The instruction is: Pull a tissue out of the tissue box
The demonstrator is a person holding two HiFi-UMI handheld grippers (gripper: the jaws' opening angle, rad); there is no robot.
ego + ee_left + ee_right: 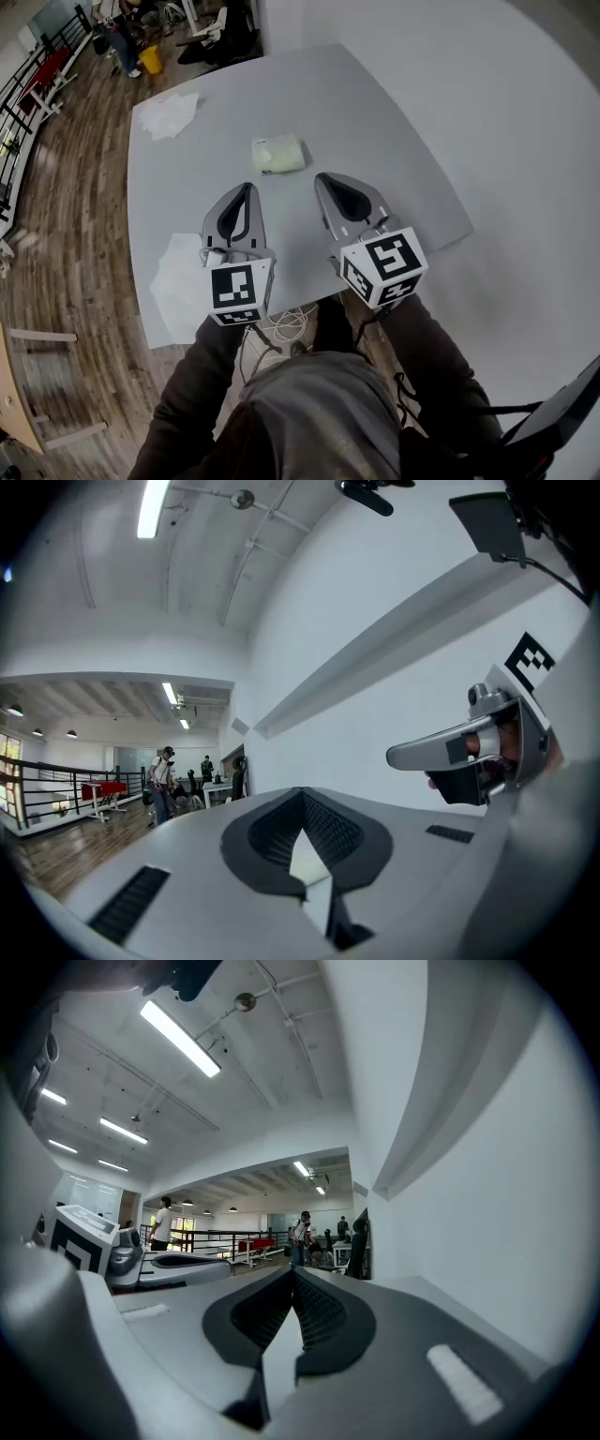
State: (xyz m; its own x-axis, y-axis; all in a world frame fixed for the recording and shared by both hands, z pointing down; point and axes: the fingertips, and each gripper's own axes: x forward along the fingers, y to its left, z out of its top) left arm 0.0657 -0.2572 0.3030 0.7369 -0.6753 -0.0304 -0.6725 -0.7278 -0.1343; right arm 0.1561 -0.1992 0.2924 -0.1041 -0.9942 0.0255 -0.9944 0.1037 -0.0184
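The tissue box (277, 153) is a pale yellowish soft pack lying on the grey table (375, 122), past the middle. Both grippers are held level side by side over the table's near part, short of the pack and touching nothing. My left gripper (247, 188) has its jaws together with nothing between them, and its tips meet in its own view (302, 791). My right gripper (324, 178) is shut and empty too (293, 1271). Each gripper view shows the other gripper beside it; neither shows the pack.
A loose crumpled tissue (170, 114) lies at the table's far left corner and another tissue (178, 274) at its near left edge. Cables (287, 324) hang at the near edge. A white wall runs on the right; wooden floor and distant people lie to the left.
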